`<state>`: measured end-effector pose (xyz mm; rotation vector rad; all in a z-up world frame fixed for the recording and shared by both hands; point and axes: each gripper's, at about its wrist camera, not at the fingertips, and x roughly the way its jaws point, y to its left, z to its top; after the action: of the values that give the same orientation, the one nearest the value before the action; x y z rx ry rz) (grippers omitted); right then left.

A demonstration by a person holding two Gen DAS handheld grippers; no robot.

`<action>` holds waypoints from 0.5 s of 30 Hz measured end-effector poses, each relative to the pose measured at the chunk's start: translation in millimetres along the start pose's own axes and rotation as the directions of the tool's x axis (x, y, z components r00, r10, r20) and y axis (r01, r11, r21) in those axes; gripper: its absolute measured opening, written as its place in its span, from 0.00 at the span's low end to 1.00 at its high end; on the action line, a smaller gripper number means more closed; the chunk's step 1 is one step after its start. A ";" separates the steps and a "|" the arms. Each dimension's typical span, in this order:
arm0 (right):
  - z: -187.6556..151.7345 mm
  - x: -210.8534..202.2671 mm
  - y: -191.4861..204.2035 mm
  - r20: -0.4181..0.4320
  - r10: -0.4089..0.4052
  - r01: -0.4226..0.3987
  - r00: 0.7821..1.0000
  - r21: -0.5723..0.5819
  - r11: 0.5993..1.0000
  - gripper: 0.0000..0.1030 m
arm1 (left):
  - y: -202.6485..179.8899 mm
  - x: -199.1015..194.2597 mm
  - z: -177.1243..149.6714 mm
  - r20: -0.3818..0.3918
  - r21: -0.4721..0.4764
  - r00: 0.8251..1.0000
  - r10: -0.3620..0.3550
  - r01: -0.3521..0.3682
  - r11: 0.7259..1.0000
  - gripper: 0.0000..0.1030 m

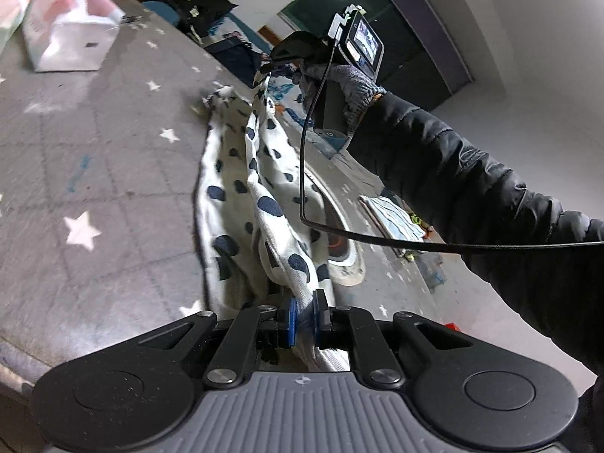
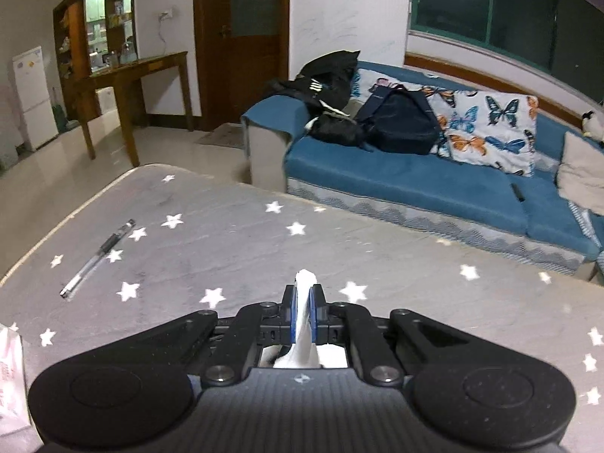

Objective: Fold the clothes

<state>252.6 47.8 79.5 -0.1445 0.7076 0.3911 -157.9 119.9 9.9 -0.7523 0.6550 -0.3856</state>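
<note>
The grey star-printed table [image 2: 241, 234] has its far edge running from about 9 o'clock to 3 o'clock in the right wrist view, with bare floor beyond at 10 o'clock and a blue sofa [image 2: 407, 185] just past the edge at 1 o'clock. Most of the tabletop ahead of the right gripper [image 2: 303, 315] is open; only a pen [image 2: 99, 258] lies at 9 o'clock, near the left edge. In the left wrist view a white tissue pack [image 1: 70, 32] sits at 11 o'clock, well apart from the cloth.

The white garment with dark spots [image 1: 260, 188] is stretched in a twisted band between the two grippers, partly draped on the table near its right-hand edge. The left gripper [image 1: 304, 315] has its jaws almost fully closed, pinching one end of the fabric. The right gripper, held by a gloved hand [image 1: 339, 90] at 12 o'clock in the left view, is likewise nearly closed on a white fold of the garment.
</note>
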 end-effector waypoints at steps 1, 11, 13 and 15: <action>-1.9 1.9 0.8 0.001 0.018 -0.018 1.000 0.008 1.000 0.08 | 0.1 -1.5 -0.3 0.000 -0.004 1.000 0.006 -0.006 1.000 0.09; -0.3 -13.4 -28.6 0.003 0.047 -0.047 0.999 -0.003 0.999 0.14 | -2.1 -16.4 4.0 -0.002 0.010 1.000 0.023 -0.023 1.000 0.12; -1.9 -13.7 -38.4 -0.013 0.023 -0.024 1.000 -0.018 1.000 0.15 | -3.7 -16.5 4.6 -0.003 0.016 1.000 0.027 -0.027 1.000 0.13; -7.4 -11.0 -47.5 -0.041 0.012 -0.013 0.999 -0.028 1.000 0.15 | -3.0 -17.6 4.9 -0.009 0.016 0.999 0.033 -0.033 0.999 0.13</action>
<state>259.3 -1.0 81.0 -0.1752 0.7441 0.4111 -167.9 129.9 22.0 -0.7239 0.6712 -0.3638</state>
